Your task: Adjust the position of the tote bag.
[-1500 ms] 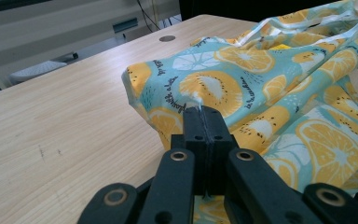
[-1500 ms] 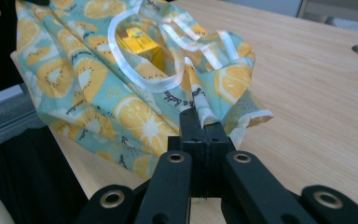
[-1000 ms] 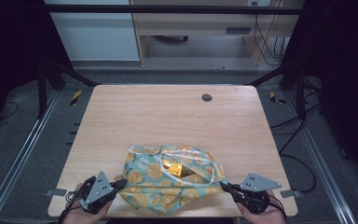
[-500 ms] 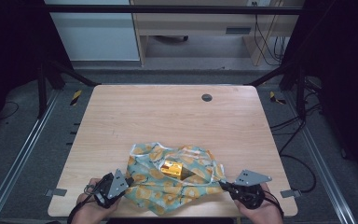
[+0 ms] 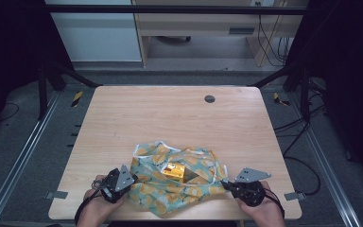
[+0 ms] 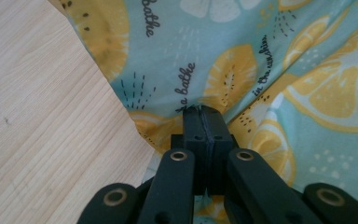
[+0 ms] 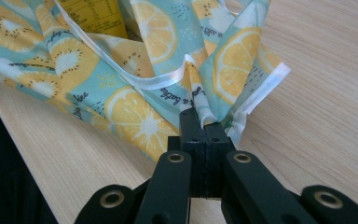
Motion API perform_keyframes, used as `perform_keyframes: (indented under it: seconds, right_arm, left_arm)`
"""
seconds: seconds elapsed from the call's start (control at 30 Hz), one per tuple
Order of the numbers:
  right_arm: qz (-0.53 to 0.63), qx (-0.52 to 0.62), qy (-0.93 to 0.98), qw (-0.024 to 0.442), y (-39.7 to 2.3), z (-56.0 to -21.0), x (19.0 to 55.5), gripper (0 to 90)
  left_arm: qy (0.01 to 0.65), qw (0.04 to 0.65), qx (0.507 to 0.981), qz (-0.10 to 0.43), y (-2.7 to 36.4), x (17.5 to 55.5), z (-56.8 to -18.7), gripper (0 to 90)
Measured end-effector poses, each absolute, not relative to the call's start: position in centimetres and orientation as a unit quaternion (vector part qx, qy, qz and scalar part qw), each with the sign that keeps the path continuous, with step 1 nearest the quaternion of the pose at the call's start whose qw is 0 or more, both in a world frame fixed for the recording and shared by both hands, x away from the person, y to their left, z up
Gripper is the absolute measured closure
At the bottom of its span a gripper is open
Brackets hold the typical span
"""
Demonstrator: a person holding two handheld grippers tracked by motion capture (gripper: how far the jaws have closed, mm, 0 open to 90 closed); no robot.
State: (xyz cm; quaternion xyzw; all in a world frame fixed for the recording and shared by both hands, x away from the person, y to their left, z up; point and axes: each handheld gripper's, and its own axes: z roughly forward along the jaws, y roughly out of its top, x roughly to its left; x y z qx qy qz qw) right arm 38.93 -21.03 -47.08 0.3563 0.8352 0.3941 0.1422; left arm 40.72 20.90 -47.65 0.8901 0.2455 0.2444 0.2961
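Lemon-print cloth point(image 5: 179, 182) bunched at near edge of wooden tabletop point(image 5: 170, 118), roughly centred, spanning the gap between both tools. Teal ground, yellow citrus slices, white hem, script lettering.

Left tool point(image 5: 125, 182) at cloth's left end, held in left hand point(image 5: 99, 208). Jaws pressed together, pinching a fold of cloth point(image 6: 223, 70) right at the tips; fabric runs up and away to the right from the left tool point(image 6: 204, 114), bare wood on the left of that view.

Right tool point(image 5: 227, 185) at cloth's right end, held in right hand point(image 5: 260, 210). Jaws likewise pressed together on a gathered corner of cloth point(image 7: 135, 84) at the right tool point(image 7: 200, 116) tips; white hem folds down beside the jaws on the right, touching the wood.

Orange-yellow box point(image 5: 175, 171) sitting in the middle of the cloth, partly wrapped, fabric raised around it. About midway between tools, apart from both. Top of box point(image 7: 93, 16) visible in right gripper view past the hem, printed text on it, too small to read.

Dark round grommet point(image 5: 210, 99) in tabletop at far side, well apart from cloth. Grey three-cornered plates on top of both tools.
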Motion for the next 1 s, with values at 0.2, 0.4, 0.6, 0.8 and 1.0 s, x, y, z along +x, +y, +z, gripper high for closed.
perform_keyframes:
  seconds: [0.2,0.4,0.6,0.8,1.0]
  right_arm:
    - [0.392,0.363,0.833,0.145,-20.8,-47.2,39.8,90.0]
    - [0.389,0.364,0.834,0.143,-20.7,-47.4,40.2,89.5]
    - [0.402,0.375,0.821,0.154,-21.1,-47.0,39.7,69.5]
    - [0.430,0.391,0.795,0.174,-21.8,-45.6,39.0,34.0]
    - [0.447,0.365,0.798,0.172,-21.1,-42.9,41.0,19.8]
  left_arm:
    - [0.247,0.285,0.892,0.251,20.1,42.0,-48.1,90.0]
    - [0.254,0.287,0.890,0.247,20.3,42.5,-48.2,90.0]
    - [0.261,0.292,0.887,0.246,20.6,42.4,-47.9,90.0]
    - [0.264,0.290,0.886,0.247,20.6,42.2,-47.9,87.7]
    - [0.266,0.291,0.885,0.247,20.6,42.1,-47.8,86.3]
